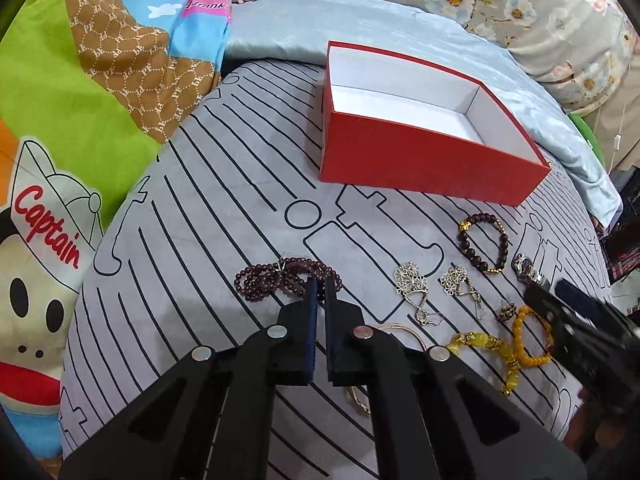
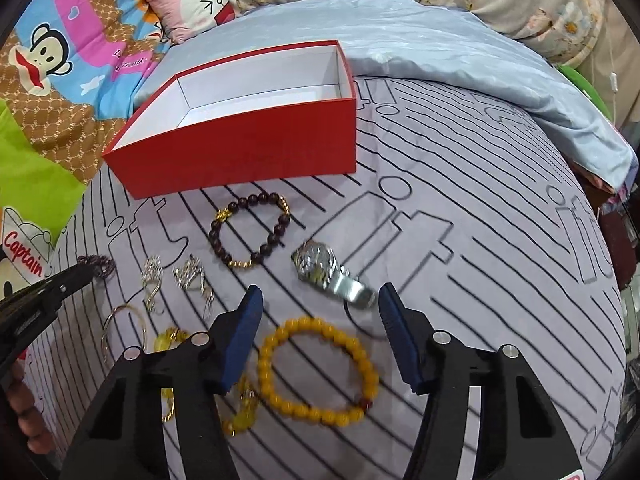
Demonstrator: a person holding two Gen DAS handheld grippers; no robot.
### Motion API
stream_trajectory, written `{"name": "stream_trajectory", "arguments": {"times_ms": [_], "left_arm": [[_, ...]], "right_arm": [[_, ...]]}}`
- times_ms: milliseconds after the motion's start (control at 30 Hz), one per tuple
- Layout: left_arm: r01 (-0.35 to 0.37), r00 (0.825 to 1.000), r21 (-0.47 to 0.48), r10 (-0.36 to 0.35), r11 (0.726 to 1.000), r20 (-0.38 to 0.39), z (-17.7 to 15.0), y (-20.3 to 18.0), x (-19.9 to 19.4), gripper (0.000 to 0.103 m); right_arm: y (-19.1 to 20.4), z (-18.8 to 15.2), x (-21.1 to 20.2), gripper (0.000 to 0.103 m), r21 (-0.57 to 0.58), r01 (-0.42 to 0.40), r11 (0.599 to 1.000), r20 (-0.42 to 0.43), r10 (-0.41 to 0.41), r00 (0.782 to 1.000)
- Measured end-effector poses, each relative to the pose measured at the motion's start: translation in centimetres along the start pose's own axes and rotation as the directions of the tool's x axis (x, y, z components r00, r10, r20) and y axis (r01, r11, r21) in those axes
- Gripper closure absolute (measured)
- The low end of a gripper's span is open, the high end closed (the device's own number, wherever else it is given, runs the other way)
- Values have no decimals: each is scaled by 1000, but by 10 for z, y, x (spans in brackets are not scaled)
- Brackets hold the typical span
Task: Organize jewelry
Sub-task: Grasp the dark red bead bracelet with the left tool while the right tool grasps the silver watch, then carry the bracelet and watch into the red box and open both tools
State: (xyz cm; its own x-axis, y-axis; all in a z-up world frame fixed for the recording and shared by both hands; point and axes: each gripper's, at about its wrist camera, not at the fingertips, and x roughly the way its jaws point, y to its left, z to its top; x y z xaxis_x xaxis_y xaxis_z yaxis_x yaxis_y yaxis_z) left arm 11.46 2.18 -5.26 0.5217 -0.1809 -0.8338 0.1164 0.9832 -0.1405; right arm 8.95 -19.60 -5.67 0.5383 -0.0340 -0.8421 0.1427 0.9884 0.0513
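While clenched on the purple bead strand point(image 1: 280, 278) lying on the striped bedsheet point(image 1: 224, 208), left tongs point(image 1: 321, 286); right tongs point(image 2: 318, 296) spread apart over the yellow bead bracelet point(image 2: 316, 372), pads clear of it. Beyond both, open red box point(image 1: 420, 160), upright on the sheet.

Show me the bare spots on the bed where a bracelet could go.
Free: the striped sheet right of the watch, and the stretch left of the purple beads. The red box looks empty. Crowded: between dark bracelet, earrings and yellow bracelet.
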Motion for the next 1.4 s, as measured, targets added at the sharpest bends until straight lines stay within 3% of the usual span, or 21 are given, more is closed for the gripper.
{"name": "stream_trajectory", "arguments": {"times_ms": [167, 433, 700, 833, 900, 1133, 1400], "left_arm": [[-3, 1000, 1, 3, 1000, 1, 1, 3, -2, 101], [-8, 1000, -4, 8, 1000, -6, 2, 5, 0, 101], [-10, 1000, 7, 10, 1000, -11, 0, 3, 2, 101], [-8, 1000, 12, 9, 1000, -13, -1, -1, 2, 101], [-7, 1000, 14, 7, 1000, -12, -2, -2, 1, 101], [5, 1000, 24, -6, 1000, 7, 0, -5, -7, 101], [26, 999, 36, -27, 999, 30, 4, -10, -20, 101]], "right_arm": [[3, 9, 14, 48, -39, -7, 999, -7, 7, 1000], [3, 10, 22, 63, -82, -19, 996, -8, 18, 1000], [-10, -2, 10, 68, -26, -50, 998, -39, 49, 998], [-10, -6, 8, 88, -22, -25, 999, -30, 24, 999], [-13, -5, 8, 92, -4, -40, 999, -33, 39, 999], [-19, -9, 2, 92, 41, -85, 996, -27, 86, 996], [-19, -6, -27, 92, 45, -98, 994, 37, 96, 995]]}}
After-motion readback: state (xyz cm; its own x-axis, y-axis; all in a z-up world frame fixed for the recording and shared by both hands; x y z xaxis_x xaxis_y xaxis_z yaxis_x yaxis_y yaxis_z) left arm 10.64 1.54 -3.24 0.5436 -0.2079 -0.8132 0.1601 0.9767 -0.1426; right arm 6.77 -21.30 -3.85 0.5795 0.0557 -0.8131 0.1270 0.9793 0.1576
